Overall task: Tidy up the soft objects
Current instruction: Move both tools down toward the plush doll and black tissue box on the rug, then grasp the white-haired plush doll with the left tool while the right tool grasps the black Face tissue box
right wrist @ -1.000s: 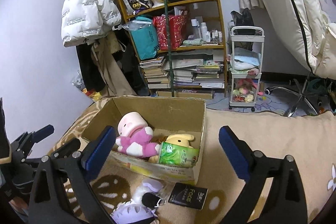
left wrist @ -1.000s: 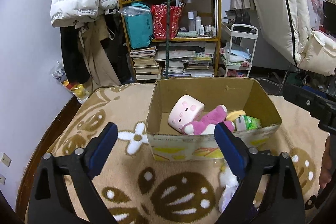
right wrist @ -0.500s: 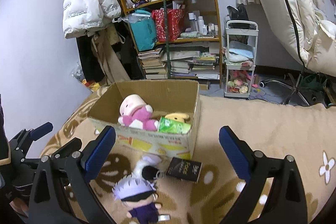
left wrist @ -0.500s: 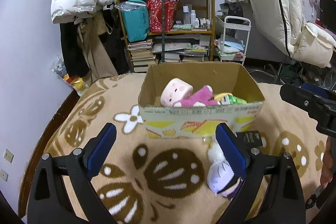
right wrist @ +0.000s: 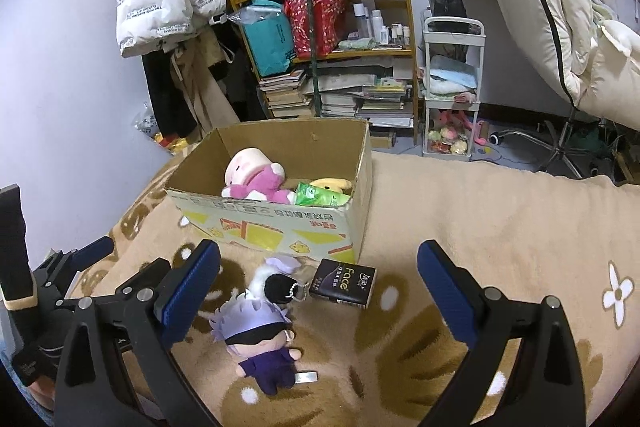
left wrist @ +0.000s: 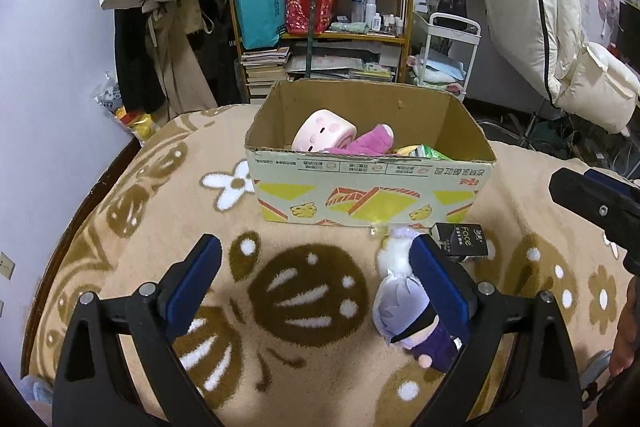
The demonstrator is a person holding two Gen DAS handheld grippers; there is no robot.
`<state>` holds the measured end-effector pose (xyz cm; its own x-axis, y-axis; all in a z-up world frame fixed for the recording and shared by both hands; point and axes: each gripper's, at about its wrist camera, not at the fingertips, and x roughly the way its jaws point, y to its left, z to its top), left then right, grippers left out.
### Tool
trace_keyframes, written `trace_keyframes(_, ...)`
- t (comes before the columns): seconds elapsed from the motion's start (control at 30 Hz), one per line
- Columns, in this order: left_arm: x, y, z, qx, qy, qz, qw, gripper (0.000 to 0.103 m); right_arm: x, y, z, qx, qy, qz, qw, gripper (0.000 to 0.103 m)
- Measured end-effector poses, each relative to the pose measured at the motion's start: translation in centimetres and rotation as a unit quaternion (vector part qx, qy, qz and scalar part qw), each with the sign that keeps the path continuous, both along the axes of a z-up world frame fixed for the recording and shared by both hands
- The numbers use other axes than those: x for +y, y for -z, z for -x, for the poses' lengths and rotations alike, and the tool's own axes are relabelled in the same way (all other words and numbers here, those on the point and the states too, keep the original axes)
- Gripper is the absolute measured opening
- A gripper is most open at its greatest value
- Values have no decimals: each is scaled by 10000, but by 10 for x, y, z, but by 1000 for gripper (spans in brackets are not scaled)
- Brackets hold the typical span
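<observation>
Left gripper: jaws wide apart, empty, held above the blanket; the doll lies against the inner side of its right finger, not between the two.
Right gripper: also spread wide, holding nothing; the doll sits low between its fingers, nearer the left one.
Plush doll: pale-haired, dark-blindfolded, purple-suited, lying face-up on the blanket, just short of the box.
Fluffy keychain: white tuft and black pom on a bead chain, touching the doll's head, just ahead of it.
Black "Face" packet: flat beside the keychain, right of the doll, near the box's front wall.
Cardboard box: straight ahead of both tools; the pink plush, a yellow toy and a green packet already lie inside.
Risk, snagging: I'd guess closing on the doll's head could catch the chain and drag the keychain or packet along.
Risk, collision: both tools point at one doll, so they may knock together.
Risk, slipping: a pinch on loose hair might let it drop before the box.
</observation>
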<state>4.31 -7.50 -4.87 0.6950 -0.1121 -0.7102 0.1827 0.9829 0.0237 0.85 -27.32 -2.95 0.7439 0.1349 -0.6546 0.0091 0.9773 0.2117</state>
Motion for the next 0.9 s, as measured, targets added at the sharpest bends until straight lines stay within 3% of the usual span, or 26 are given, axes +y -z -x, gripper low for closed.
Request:
trace_keyframes(0.6, -15, 51, -26, 619, -123, 50, 9980, 95, -1, 40, -32, 546, 80, -65, 9985, 103)
trace_keyframes(0.9, -25, 77, -32, 1282, 55, 202, 9915, 95, -6, 57, -42, 885, 125, -209, 9958, 103)
